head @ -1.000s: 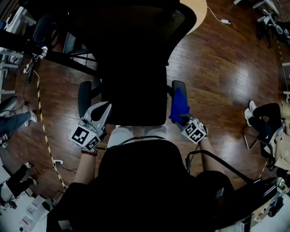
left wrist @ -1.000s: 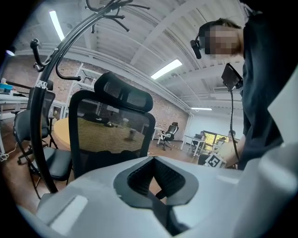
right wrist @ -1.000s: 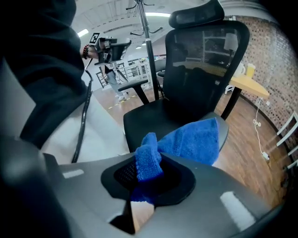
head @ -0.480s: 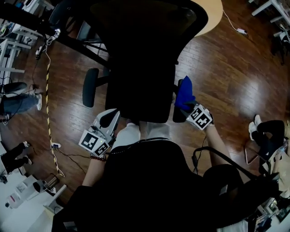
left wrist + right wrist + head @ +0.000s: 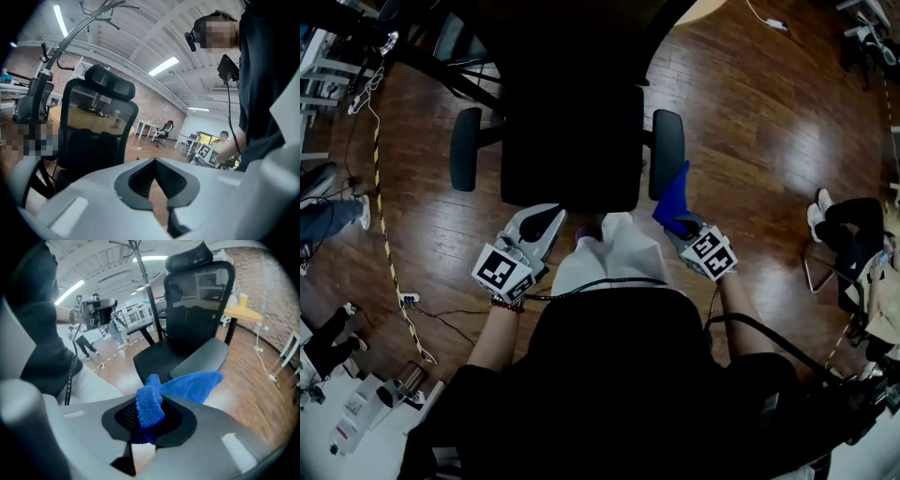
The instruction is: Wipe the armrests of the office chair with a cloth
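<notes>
Drawing back noted: blue terry cloth [image 5: 673,199], clamped in right hand-held gripper [image 5: 680,228], now at black padded right armrest's [image 5: 667,141] near end; stroke judged finished. Left hand-held gripper [image 5: 546,221] closed, empty.

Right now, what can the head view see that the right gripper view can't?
Only the head view shows the left gripper, with nothing in it, and the chair's left armrest. Only the right gripper view shows the headrest on top of the backrest, and up close how the jaws pinch a fold of the cloth. Both show the blue cloth held in the right gripper, the right armrest and the black seat.
</notes>
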Action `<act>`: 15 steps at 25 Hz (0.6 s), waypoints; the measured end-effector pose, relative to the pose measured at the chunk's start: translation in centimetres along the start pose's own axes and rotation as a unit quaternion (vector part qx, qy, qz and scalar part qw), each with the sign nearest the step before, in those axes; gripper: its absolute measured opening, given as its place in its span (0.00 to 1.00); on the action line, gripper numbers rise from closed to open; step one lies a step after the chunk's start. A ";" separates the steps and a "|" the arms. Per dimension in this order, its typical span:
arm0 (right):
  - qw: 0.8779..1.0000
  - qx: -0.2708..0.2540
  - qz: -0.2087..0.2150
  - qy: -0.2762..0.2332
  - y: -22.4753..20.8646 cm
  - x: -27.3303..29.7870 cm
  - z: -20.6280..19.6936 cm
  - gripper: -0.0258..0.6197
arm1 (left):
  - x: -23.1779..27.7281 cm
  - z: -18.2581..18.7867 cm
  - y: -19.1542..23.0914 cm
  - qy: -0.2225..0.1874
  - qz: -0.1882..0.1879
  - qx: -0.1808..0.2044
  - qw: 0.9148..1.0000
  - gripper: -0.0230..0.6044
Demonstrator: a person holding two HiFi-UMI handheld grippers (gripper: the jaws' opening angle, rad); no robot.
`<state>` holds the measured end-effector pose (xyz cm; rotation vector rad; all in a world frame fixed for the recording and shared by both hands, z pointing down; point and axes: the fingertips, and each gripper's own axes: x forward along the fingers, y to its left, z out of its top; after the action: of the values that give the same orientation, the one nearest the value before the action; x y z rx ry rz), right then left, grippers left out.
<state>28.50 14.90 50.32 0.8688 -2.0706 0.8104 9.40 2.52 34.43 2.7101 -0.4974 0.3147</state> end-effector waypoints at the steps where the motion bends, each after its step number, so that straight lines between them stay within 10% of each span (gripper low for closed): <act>1: 0.999 0.018 -0.012 -0.025 0.0 -1.2 0.1 0.15 | 0.5 -0.4 -0.8 0.002 -0.011 -0.005 1.000 0.05; 8: 0.982 0.093 -0.016 -0.164 -6.0 -8.5 -0.6 0.15 | 7.8 0.3 -7.6 -0.008 -0.014 0.023 1.000 0.05; 15: 0.979 0.074 0.045 -0.187 -14.8 -10.1 -1.2 0.15 | 16.9 1.0 -10.8 -0.017 0.059 0.019 0.998 0.05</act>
<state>45.49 10.49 46.66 1.0813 -2.4149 0.9141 29.13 6.48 34.86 2.7332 -0.6698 0.3122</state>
